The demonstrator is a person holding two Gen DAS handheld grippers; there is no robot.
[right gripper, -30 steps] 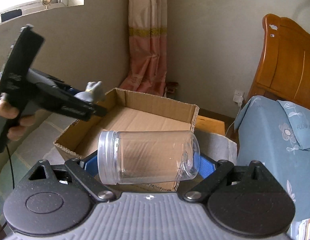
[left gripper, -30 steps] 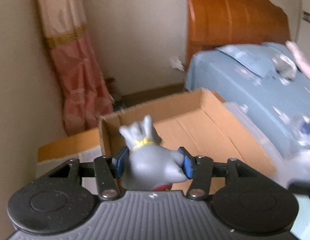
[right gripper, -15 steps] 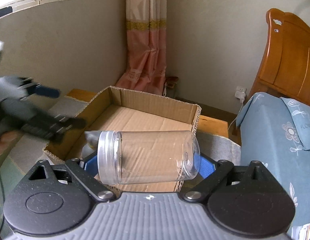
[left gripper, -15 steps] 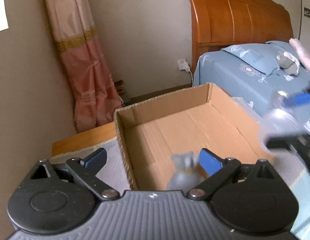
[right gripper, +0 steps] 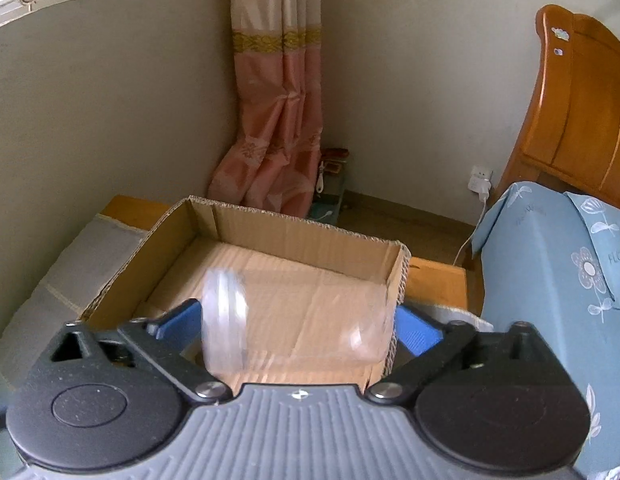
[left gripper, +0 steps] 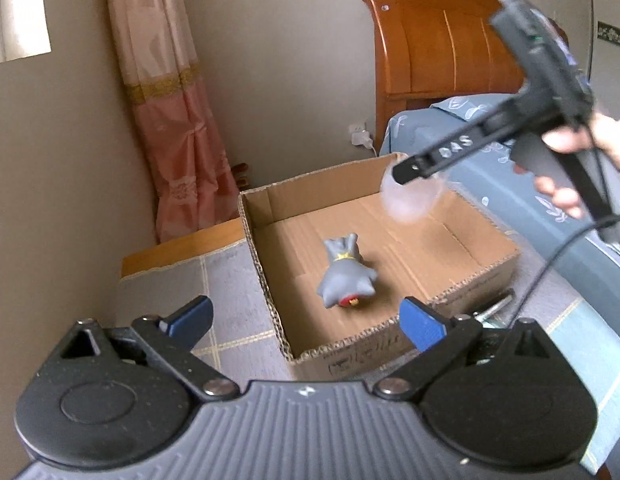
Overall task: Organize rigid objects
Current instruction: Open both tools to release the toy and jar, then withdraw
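Bedroom corner: cardboard box on a cloth-covered bench beside the bed. Grey toy figure lies inside, beyond the left hand-held gripper, spread and empty. Right hand-held gripper opening, blurred clear jar between its jaws.

The left gripper points steeply downward, its jaws spread wide with nothing between them. The right gripper tilts down likewise, gripped by a hand around its handle; its jaws are opening, their blue pads drawn apart.
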